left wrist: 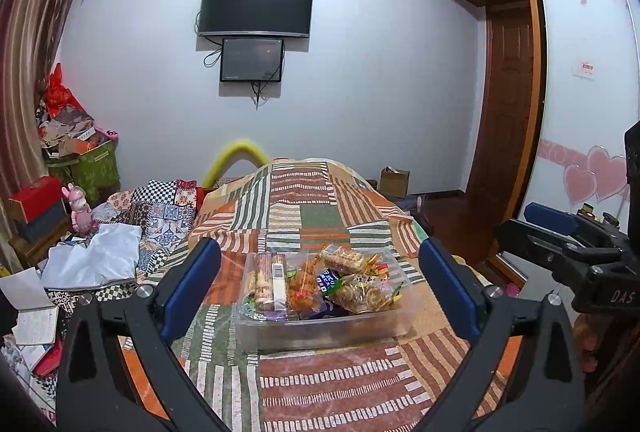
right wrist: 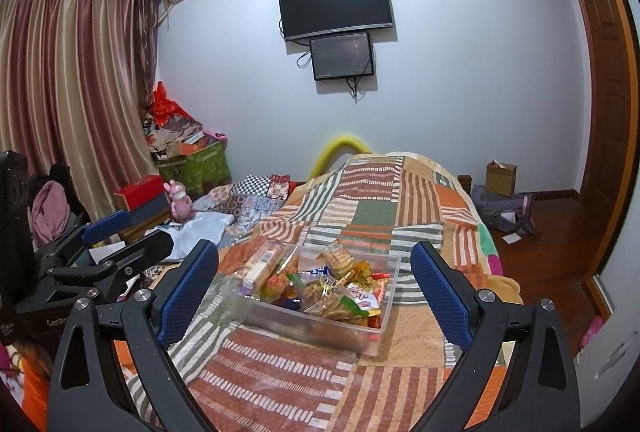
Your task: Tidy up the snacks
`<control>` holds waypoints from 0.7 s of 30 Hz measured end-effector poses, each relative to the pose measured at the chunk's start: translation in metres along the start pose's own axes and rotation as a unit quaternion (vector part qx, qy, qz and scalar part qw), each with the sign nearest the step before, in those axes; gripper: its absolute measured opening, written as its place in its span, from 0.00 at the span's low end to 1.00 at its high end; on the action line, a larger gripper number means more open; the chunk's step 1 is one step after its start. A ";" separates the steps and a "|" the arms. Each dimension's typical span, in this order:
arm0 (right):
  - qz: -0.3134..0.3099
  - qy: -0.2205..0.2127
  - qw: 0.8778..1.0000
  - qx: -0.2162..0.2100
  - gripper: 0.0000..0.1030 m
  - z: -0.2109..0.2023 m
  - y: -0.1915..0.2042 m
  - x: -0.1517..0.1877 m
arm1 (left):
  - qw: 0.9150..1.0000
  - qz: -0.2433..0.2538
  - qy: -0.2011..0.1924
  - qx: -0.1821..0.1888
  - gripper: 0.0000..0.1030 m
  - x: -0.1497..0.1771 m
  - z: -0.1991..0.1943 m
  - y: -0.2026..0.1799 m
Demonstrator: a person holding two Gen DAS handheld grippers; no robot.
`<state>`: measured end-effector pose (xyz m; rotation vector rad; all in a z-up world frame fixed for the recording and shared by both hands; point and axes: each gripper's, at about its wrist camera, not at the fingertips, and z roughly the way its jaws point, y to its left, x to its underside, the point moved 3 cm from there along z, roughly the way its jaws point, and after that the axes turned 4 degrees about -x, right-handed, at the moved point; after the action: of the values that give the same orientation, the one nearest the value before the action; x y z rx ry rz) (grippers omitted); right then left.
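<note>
Clear plastic forms the rectangular bin, which is set on a bed covered with a patchwork quilt of striped orange, green and rust squares. Snacks are heaped inside the bin: a long biscuit pack with a barcode label stands tilted at its left end, and glossy crinkled wrappers with round crackers are piled to the right. The left gripper is held just in front of the bin with its jaws wide apart, and nothing is pressed by the blue textured pads. The right gripper is held beside it, its jaws also wide apart, with nothing gripped. A white cloth is seen crumpled on the left of the bed.
</note>
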<state>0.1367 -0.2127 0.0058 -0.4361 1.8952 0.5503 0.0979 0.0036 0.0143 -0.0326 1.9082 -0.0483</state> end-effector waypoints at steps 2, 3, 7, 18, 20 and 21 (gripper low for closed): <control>0.000 0.000 1.000 -0.001 0.94 -0.001 0.000 0.000 | 1.000 0.000 -0.001 -0.001 0.97 0.000 0.000 0.000; 0.000 0.000 1.000 -0.001 0.93 -0.001 0.000 0.000 | 1.000 0.000 -0.001 -0.001 0.97 -0.001 0.000 0.001; 0.000 0.001 1.000 -0.001 0.94 -0.001 0.000 0.000 | 1.000 0.000 -0.001 -0.001 0.97 -0.001 0.000 0.001; 0.000 0.001 1.000 -0.001 0.94 0.000 0.000 -0.001 | 1.000 -0.005 0.003 0.004 0.97 -0.002 0.001 0.002; 0.000 0.001 1.000 -0.001 0.94 -0.001 0.000 -0.001 | 1.000 -0.006 0.002 0.004 0.97 -0.002 0.001 0.003; 0.000 0.001 1.000 -0.001 0.94 0.000 0.000 -0.001 | 1.000 -0.006 0.002 0.004 0.97 -0.002 0.002 0.003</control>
<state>0.1366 -0.2126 0.0068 -0.4376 1.8969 0.5520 0.1000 0.0065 0.0158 -0.0386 1.9126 -0.0652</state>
